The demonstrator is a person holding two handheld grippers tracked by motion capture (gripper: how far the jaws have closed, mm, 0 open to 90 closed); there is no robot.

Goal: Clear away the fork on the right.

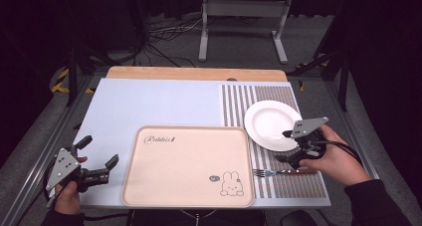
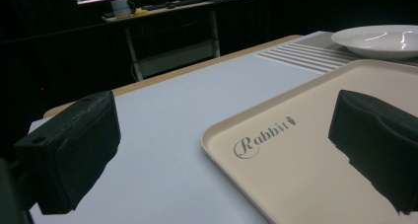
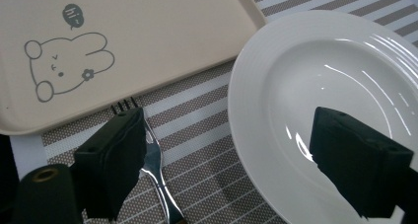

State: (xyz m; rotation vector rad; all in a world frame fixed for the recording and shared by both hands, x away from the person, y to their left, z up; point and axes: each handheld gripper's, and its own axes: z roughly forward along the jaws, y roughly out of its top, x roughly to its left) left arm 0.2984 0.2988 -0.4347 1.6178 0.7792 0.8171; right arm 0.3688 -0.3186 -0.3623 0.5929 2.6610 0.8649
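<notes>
Glazed white, the plate (image 1: 272, 125) on the striped mat (image 1: 288, 186) at the counter's right looks rigid, slick and breakable, best pinched at its raised rim, where the right gripper (image 1: 287, 147) hovers, jaws wide and empty.

A wooden worktop (image 1: 196, 72) carries a pale blue sheet (image 1: 149, 104) over most of its surface. A brown-and-white striped mat (image 1: 293, 183) covers the right part. A beige tray (image 1: 186, 169) printed with a rabbit lies on the near middle of the sheet. On the mat sit a white plate (image 1: 271, 121) and, nearer, a fork (image 1: 283, 172) with its tines toward the tray.
</notes>
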